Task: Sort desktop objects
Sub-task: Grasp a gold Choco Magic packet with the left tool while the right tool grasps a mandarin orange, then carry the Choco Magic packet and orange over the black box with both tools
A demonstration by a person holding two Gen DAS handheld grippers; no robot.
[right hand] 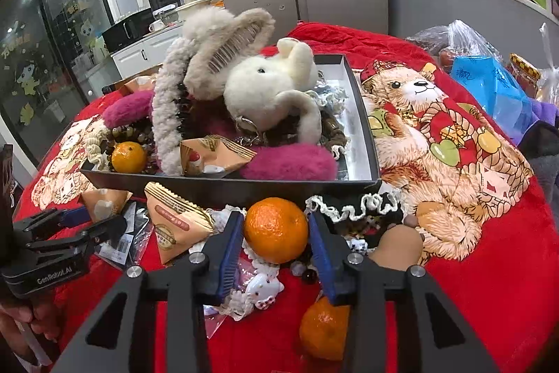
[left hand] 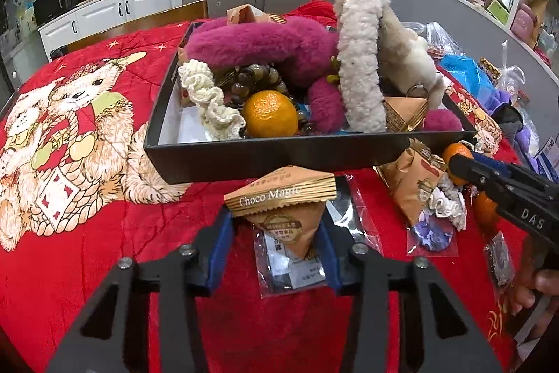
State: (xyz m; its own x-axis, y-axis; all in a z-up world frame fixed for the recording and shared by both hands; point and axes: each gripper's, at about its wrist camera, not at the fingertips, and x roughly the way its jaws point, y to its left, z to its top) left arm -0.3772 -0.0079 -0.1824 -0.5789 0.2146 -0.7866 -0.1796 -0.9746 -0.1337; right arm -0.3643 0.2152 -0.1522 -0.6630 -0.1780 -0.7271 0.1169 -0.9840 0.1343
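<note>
- The left gripper (left hand: pixel 277 229) is seen closed around a triangular snack packet (left hand: pixel 284 212) marked "Choco Magic"; the blue pads (left hand: pixel 220 243) are pressed against its left and right sides.
- That packet is held just in front of the near wall of the black tray (left hand: pixel 244 156), above a clear plastic sleeve (left hand: pixel 293 271) lying on the red blanket (left hand: pixel 104 250).
- The right gripper (right hand: pixel 276 233) is clamped on an orange (right hand: pixel 276 228), a blue pad touching each side of the fruit.
- The gripped orange is found just near of the tray's front wall, over a heap of small items: a white cat-shaped charm (right hand: pixel 265 289) and lace-edged pieces.
- A second orange (right hand: pixel 323 331) lies nearer and slightly right, partly hidden under the right finger.
- A second snack packet (right hand: pixel 174 222) rests to the left of the gripped orange, between the two grippers.
- A black-and-white crocheted scrunchie (right hand: pixel 363 208) lies to the right of the gripped orange, against the tray's near right corner.
- Inside the tray an orange (left hand: pixel 270 114), a cream scrunchie (left hand: pixel 206 97), brown beads (left hand: pixel 251 79), magenta fluffy pieces (left hand: pixel 265 44), a cream hair claw (left hand: pixel 360 65), a white plush toy (right hand: pixel 269 86) and one more snack packet (left hand: pixel 405 114) are piled.
- Part of a hand (left hand: pixel 538 285) is visible at the right edge of the left wrist view.
</note>
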